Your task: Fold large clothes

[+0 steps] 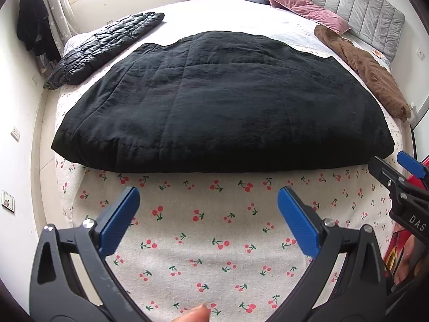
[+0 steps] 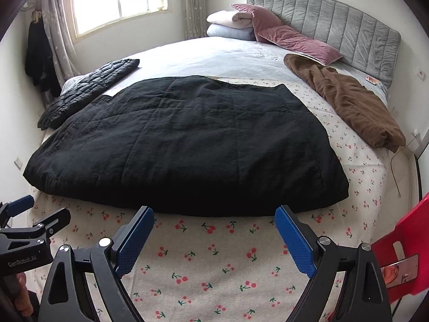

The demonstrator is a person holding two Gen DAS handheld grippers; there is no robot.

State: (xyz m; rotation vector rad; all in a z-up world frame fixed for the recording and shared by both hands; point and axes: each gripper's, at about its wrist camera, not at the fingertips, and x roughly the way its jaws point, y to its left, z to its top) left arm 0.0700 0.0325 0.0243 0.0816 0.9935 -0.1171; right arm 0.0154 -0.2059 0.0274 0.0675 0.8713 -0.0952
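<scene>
A large black quilted garment (image 1: 222,104) lies folded flat on the cherry-print sheet (image 1: 209,241) of the bed; it also shows in the right wrist view (image 2: 187,145). My left gripper (image 1: 209,196) is open and empty, hovering over the sheet just short of the garment's near edge. My right gripper (image 2: 214,214) is open and empty, also just short of the near edge, further right. The right gripper shows at the right edge of the left wrist view (image 1: 396,171). The left gripper shows at the left edge of the right wrist view (image 2: 32,214).
A black puffer jacket (image 1: 104,45) lies at the bed's far left. A brown garment (image 1: 364,69) lies along the right side. Pink pillows (image 2: 295,40) and folded bedding (image 2: 230,24) sit by the grey headboard (image 2: 335,21). A red chair (image 2: 402,249) stands at right.
</scene>
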